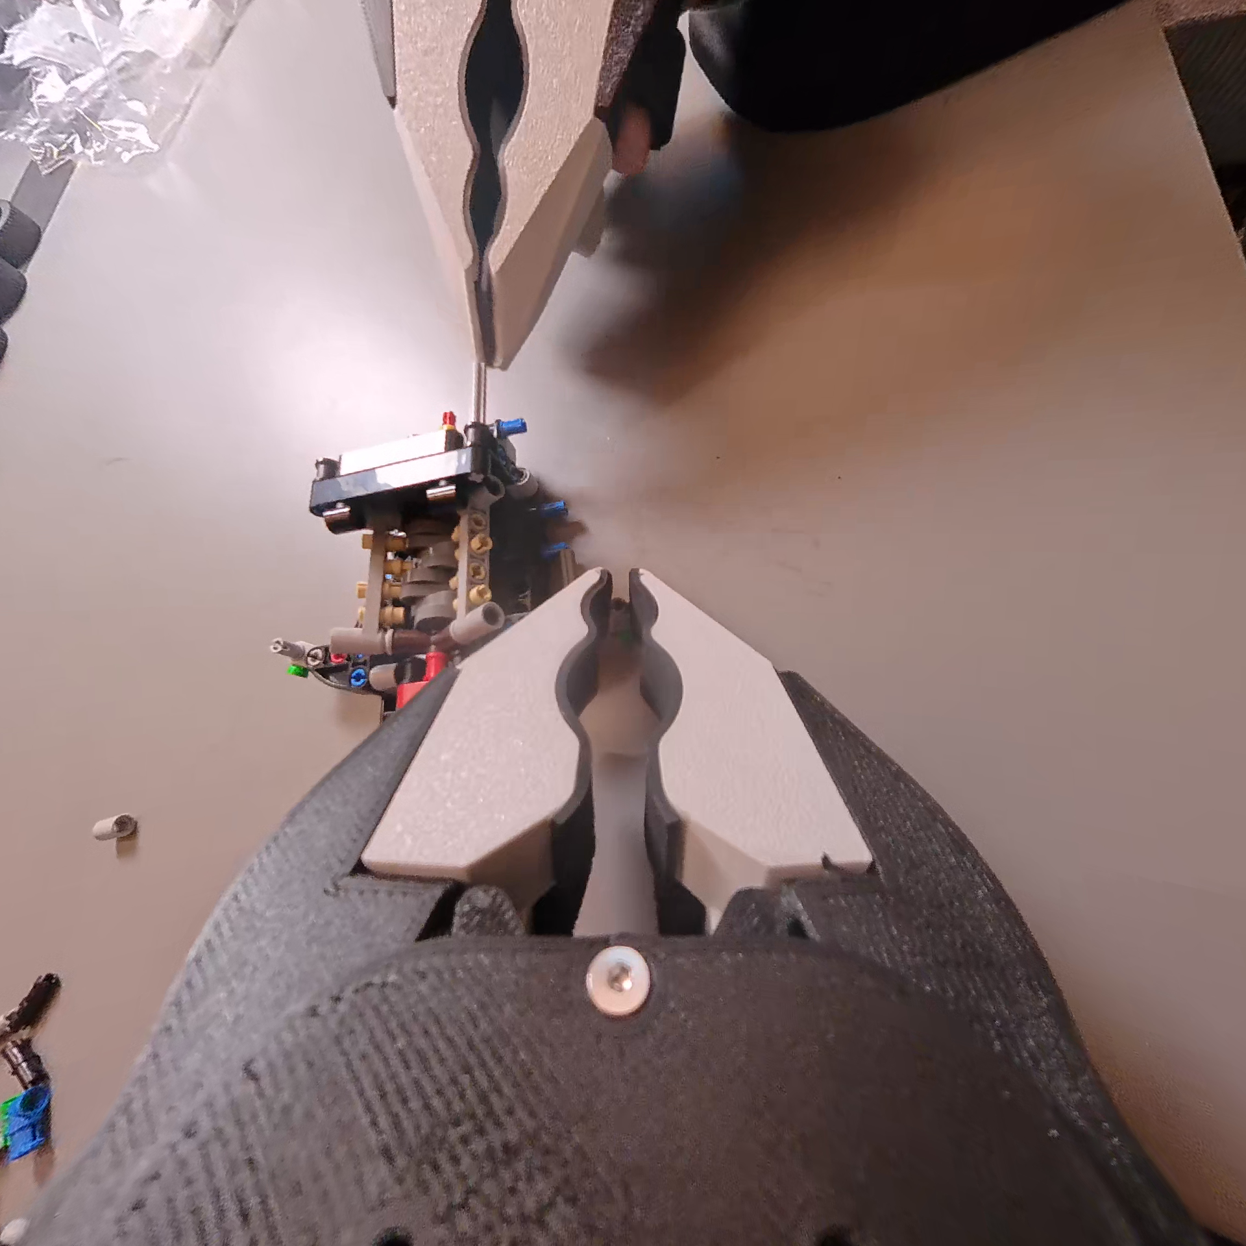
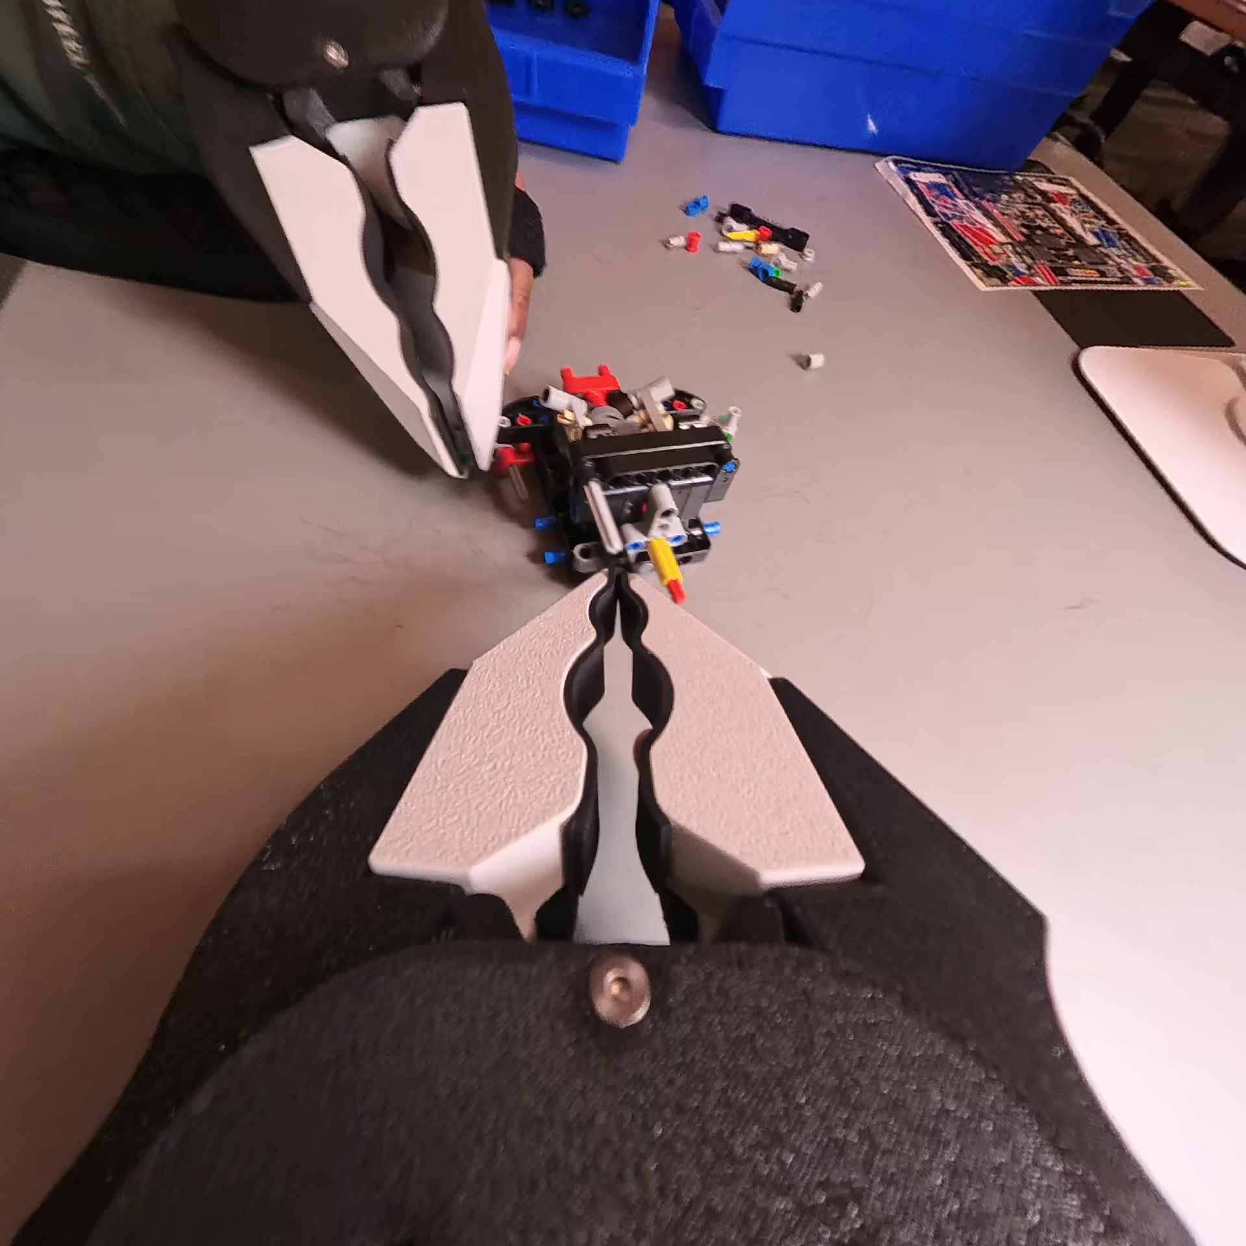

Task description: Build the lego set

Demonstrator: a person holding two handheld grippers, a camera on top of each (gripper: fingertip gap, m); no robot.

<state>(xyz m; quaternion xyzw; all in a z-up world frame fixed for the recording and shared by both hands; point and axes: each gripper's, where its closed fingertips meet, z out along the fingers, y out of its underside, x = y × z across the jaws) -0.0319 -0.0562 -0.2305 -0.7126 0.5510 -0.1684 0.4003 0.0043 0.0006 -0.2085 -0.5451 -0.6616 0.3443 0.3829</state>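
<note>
Right wrist view: my right tool (image 2: 617, 576) has its tips pinched on the near end of a thin grey axle (image 2: 602, 518) that runs into the lego build (image 2: 640, 465); no gap shows at the tips
Left wrist view: my left tool (image 1: 620, 583) sits against the build's side with a narrow gap at the tips; something small and dark lies between them, but I cannot tell whether it is gripped
Build: the half-made black-and-grey assembly rests on the grey surface (image 2: 910, 607), between my two tools; a yellow-and-red pin (image 2: 664, 563) sticks out just beside the axle
Risk, axle: I judge that if I push off-line the axle may bind or bend in its hole; the cause would be the angle of my right tool to the build
Risk, build: the build is light and looks only braced from one side; a hard push could slide or tip it, or pop the blue pins (image 2: 554, 557) loose
Risk, loose parts: a small grey connector (image 2: 812, 361) lies alone beyond the build; a sweep of either tool could knock it away
Containers: blue bins (image 2: 876, 74) stand far beyond the build; their contents are not visible
Other: loose pieces (image 2: 755, 246) and an instruction sheet (image 2: 1031, 229) lie beyond the build, near the bins
</note>
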